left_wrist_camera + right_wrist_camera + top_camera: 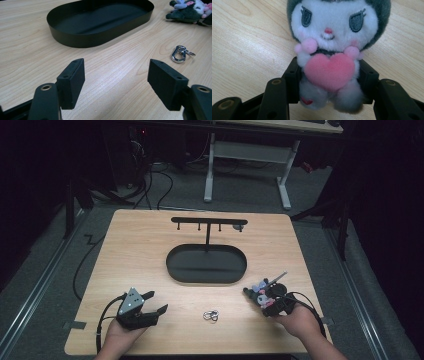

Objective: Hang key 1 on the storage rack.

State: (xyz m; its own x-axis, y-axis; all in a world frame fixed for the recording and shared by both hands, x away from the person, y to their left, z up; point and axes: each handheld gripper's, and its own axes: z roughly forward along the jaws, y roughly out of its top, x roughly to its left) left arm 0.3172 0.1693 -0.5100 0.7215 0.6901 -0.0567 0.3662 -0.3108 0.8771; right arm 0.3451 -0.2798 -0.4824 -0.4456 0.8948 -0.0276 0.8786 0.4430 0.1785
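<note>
A small plush doll [329, 30] with a grey hood, white face and pink heart lies on the wooden table with my right gripper [329, 82] shut on its lower body. In the high view that gripper [261, 296] and the doll [259, 286] are at the front right. My left gripper [156, 302] rests at the front left, open with nothing between its fingers [72, 80]. A silver carabiner keyring [211, 315] lies on the table between the two grippers; in the left gripper view the keyring [180, 53] is ahead and to the right.
A black oval tray [175, 265] sits mid-table, with a T-shaped hook stand [209, 221] rising from its far side. In the left gripper view the tray's wall [82, 38] is straight ahead. Bare wood surrounds it. The table's front edge is close behind both hands.
</note>
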